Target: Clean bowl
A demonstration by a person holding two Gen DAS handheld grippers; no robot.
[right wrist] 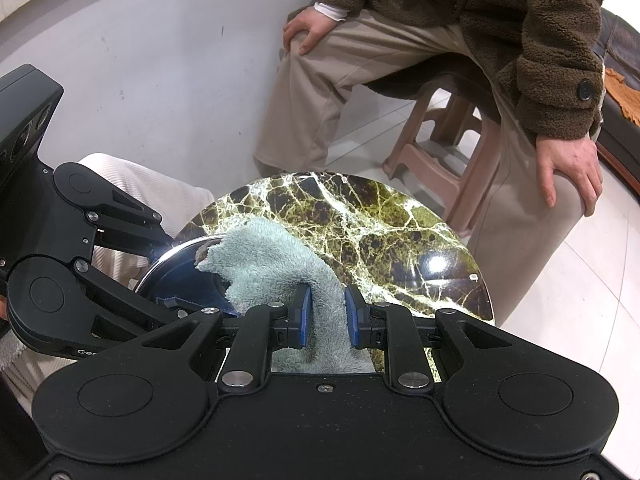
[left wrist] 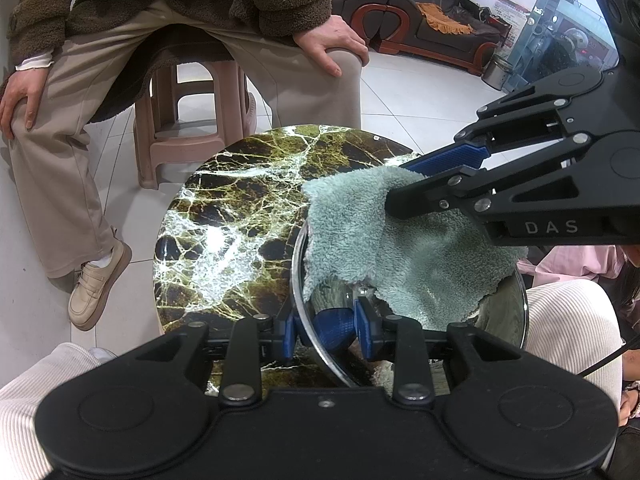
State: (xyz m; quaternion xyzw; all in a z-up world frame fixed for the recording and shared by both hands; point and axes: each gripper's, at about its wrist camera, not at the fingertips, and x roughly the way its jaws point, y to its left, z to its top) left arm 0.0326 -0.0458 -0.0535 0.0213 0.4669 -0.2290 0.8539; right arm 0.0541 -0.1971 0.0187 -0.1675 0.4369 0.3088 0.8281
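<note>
A shiny steel bowl (left wrist: 504, 312) stands at the near edge of a round green-and-black marble table (left wrist: 224, 208). My left gripper (left wrist: 326, 330) is shut on the bowl's near rim, with one blue pad outside the wall and one inside. A pale green fluffy cloth (left wrist: 400, 248) drapes over the bowl's far rim and down into it. My right gripper (left wrist: 396, 184) comes in from the right, shut on a fold of this cloth. In the right wrist view the cloth (right wrist: 272, 256) runs up between the pads of the right gripper (right wrist: 327, 312), above the bowl (right wrist: 184, 276). The left gripper (right wrist: 172, 272) holds the rim at the left.
A person in a brown fleece jacket and beige trousers (left wrist: 80, 152) sits on a pink plastic stool (left wrist: 192, 120) just beyond the table, knees near its far edge. Legs in white ribbed trousers (left wrist: 572, 328) flank the bowl. A dark sofa (left wrist: 420, 8) stands behind on the white tile floor.
</note>
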